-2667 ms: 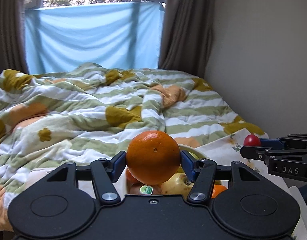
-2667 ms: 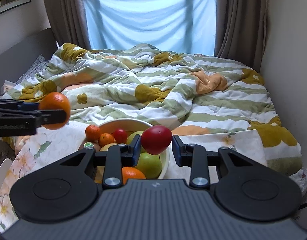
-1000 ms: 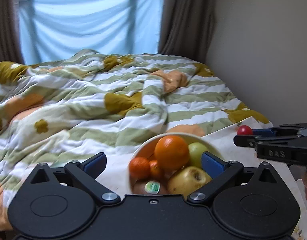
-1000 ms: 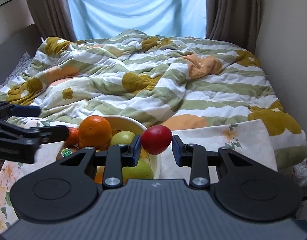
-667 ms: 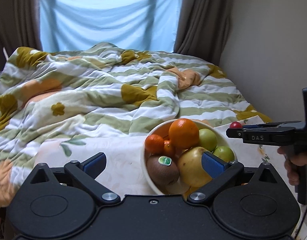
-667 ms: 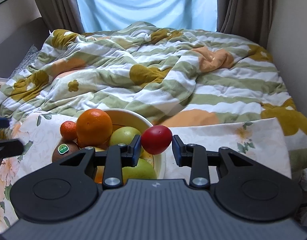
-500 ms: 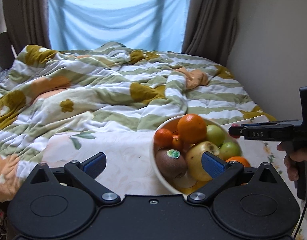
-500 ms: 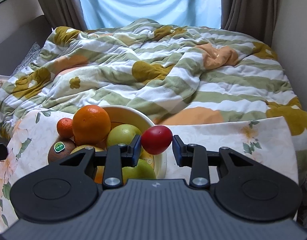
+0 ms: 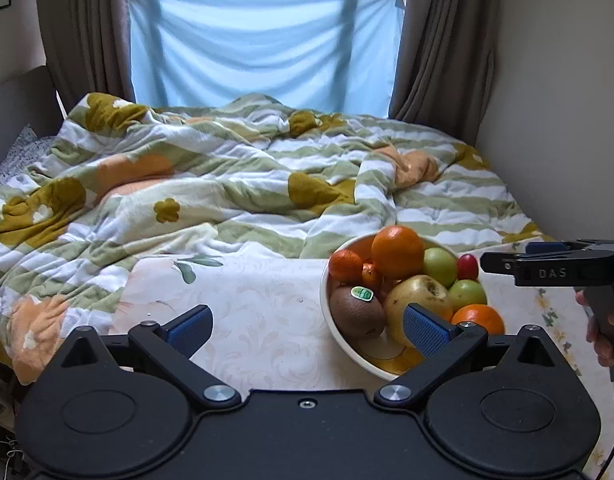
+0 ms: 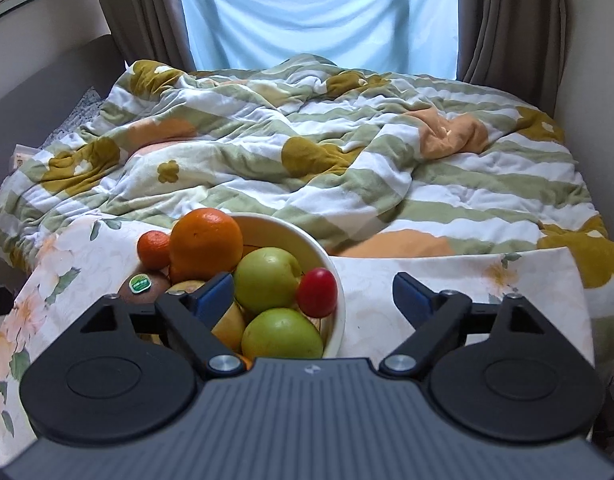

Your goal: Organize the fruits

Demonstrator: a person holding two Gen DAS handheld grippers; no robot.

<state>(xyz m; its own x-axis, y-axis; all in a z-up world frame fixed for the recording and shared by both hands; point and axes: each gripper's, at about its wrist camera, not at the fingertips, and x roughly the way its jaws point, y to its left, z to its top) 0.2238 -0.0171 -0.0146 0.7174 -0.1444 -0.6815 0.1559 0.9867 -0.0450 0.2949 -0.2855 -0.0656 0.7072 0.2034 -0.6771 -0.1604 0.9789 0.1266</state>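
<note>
Cream bowl (image 10: pixel 331 280) on a floral cloth (image 9: pixel 267 320), heaped with fruit: 1 big orange (image 10: pixel 206 242) on top, a mandarin (image 10: pixel 153 249) left of it, 2 green apples (image 10: pixel 267 278), a stickered kiwi (image 9: pixel 357 312), a yellow apple (image 9: pixel 417 300), a second orange (image 9: pixel 478 317) at the near rim. Red tomato (image 10: pixel 317 292) resting against the bowl's right wall, just ahead of the right gripper (image 10: pixel 313 294), whose jaws have just sprung wide apart, holding nothing. Left gripper (image 9: pixel 307 326) also spread wide and empty, bowl ahead to its right. Rumpled striped quilt (image 9: pixel 227 184) beyond.
</note>
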